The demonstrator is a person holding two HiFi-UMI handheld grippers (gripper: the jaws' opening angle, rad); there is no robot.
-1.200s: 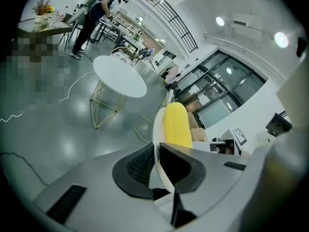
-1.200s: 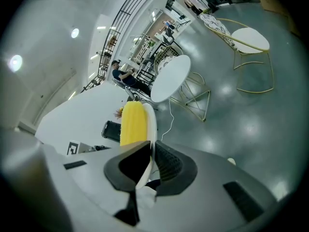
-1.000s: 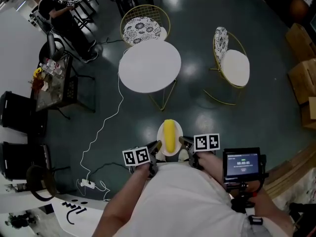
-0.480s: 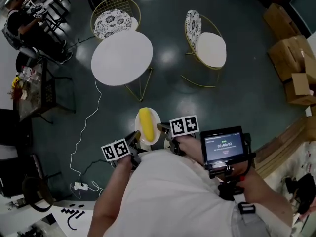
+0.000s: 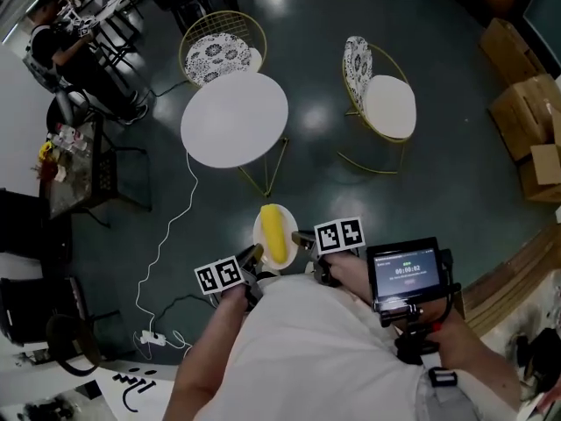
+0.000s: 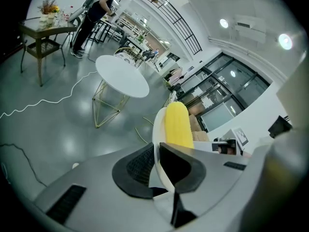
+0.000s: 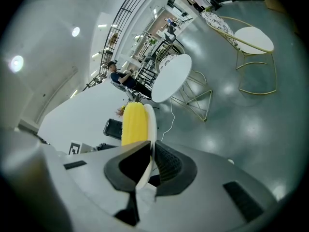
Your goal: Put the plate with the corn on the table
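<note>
You hold the plate (image 5: pixel 262 220) in the air close in front of your body, above the dark floor (image 5: pixel 438 174) and well apart from the round white worktop (image 5: pixel 234 118). Your left gripper (image 5: pixel 255 255) is clenched on the plate's left rim; its own view shows the thin white edge pinched between the two dark pads. Your right gripper (image 5: pixel 303 239) grasps the opposite rim the same way, jaws closed on the edge. The corn (image 5: pixel 274 233), a single yellow cob, lies along the middle of the plate with its length pointing roughly toward the worktop. Two gold-framed chairs stand by the worktop: the patterned chair (image 5: pixel 217 49) on its far side and the white-seated chair (image 5: pixel 388 103) to its right. A white cable (image 5: pixel 171 235) trails over the floor to the left of the plate
</note>
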